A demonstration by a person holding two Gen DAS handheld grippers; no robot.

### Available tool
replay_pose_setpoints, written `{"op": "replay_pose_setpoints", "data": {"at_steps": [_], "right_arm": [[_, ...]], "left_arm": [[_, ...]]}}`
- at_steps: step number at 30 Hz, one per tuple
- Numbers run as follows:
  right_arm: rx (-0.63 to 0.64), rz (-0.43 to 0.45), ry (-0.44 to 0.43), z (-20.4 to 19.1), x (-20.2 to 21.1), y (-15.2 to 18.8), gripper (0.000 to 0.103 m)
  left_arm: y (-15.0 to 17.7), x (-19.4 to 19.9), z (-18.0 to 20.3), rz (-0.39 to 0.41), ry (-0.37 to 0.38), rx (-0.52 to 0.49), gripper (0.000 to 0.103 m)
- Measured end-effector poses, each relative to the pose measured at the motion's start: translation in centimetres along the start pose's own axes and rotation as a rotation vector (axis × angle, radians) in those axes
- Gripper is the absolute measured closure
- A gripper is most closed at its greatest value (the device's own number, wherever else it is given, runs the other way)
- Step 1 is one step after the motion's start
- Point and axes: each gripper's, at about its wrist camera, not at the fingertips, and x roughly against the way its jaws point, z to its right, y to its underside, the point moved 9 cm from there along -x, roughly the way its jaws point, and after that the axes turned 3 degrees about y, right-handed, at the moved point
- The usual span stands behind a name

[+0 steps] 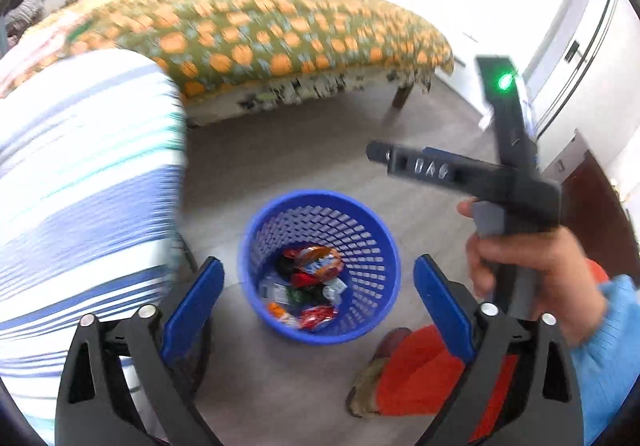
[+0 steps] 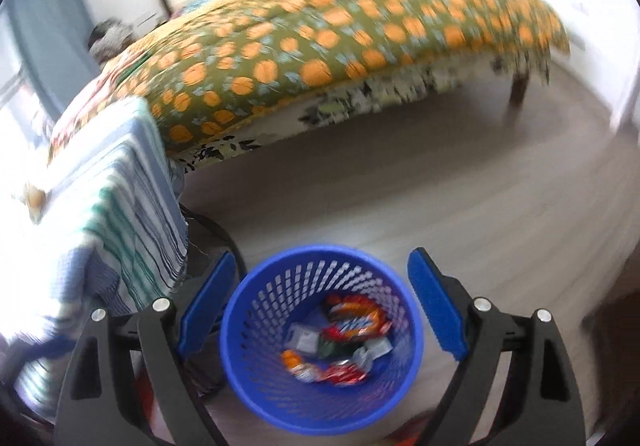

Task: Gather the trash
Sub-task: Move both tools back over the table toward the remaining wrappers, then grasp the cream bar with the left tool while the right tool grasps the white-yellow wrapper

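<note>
A blue mesh waste basket (image 1: 256,246) stands on the grey floor and holds several crumpled snack wrappers (image 1: 310,278). My left gripper (image 1: 320,286) is open and empty above it, blue fingers (image 1: 192,306) wide apart. The right gripper's body (image 1: 472,170) shows in the left wrist view, held in a hand to the right of the basket. In the right wrist view the basket (image 2: 240,358) with the wrappers (image 2: 344,334) lies straight below my right gripper (image 2: 320,310), which is open and empty.
A bed with an orange-spotted green cover (image 1: 256,34) stands behind the basket. A blue and white striped cloth (image 1: 80,186) hangs over something at the left. The person's orange-socked foot (image 1: 412,374) is by the basket. A white wardrobe (image 1: 580,46) stands at the right.
</note>
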Motion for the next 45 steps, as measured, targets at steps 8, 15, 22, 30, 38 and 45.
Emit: {"op": "replay_pose_setpoints", "data": {"at_steps": [8,15,22,30,38,45], "right_arm": [[0.248,0.082,-0.100,-12.7,3.5,1.9,0.017],[0.424,-0.004,-0.277,-27.3,3.6,4.9,0.017],[0.562,-0.066,-0.332,-38.1,1.3,4.0,0.018],[0.644,-0.105,-0.339,-47.0,-3.5,2.1,0.039],[0.563,-0.053,-0.284,-51.1,-7.5,-1.7,0.063],[0.472,-0.173,-0.401,-47.8,-5.8,-1.9,0.077]], "left_arm": [[4.3,9.1,-14.2,0.031,-0.225,0.084,0.006],[7.4,14.4,-29.0,0.011,-0.454,0.186,0.006],[8.6,16.8,-38.4,0.027,-0.483,0.342,0.005],[8.8,16.7,-38.7,0.027,-0.499,0.336,0.005],[8.7,16.5,-38.5,0.028,-0.497,0.338,0.005],[8.7,16.5,-38.5,0.028,-0.497,0.338,0.005]]}}
